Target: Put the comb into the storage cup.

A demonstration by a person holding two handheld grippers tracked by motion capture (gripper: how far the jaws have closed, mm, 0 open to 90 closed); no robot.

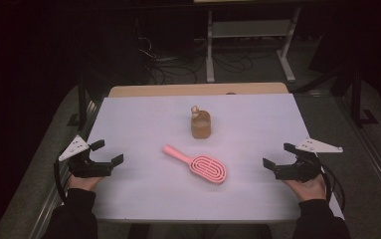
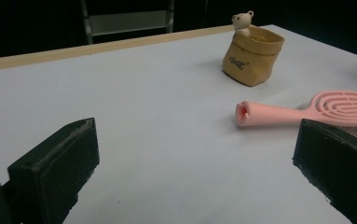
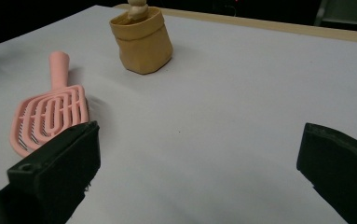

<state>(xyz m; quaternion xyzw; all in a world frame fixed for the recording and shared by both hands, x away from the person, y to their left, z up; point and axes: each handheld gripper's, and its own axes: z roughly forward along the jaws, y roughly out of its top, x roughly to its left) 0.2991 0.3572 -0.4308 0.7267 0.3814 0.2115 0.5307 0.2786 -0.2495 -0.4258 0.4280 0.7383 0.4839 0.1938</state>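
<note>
At frame centre of the high view, on the white counter (image 1: 143, 119): pink hairbrush (image 1: 199, 165), lying flat, handle toward upper left, midway between left gripper (image 1: 109, 152) at lower left and right gripper (image 1: 278, 155) at lower right, both gaping, empty. Just above: tan pouch (image 1: 201, 125) with small bear figure (image 1: 195, 110), apart from brush.

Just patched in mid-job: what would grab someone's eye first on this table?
The pink hairbrush lies flat at the middle of the white table, handle pointing toward the far left. Just beyond it stands a small tan pouch with a little bear figure peeking over its rim. The left gripper and right gripper sit at the table's near corners, jaws open and holding nothing.
</note>
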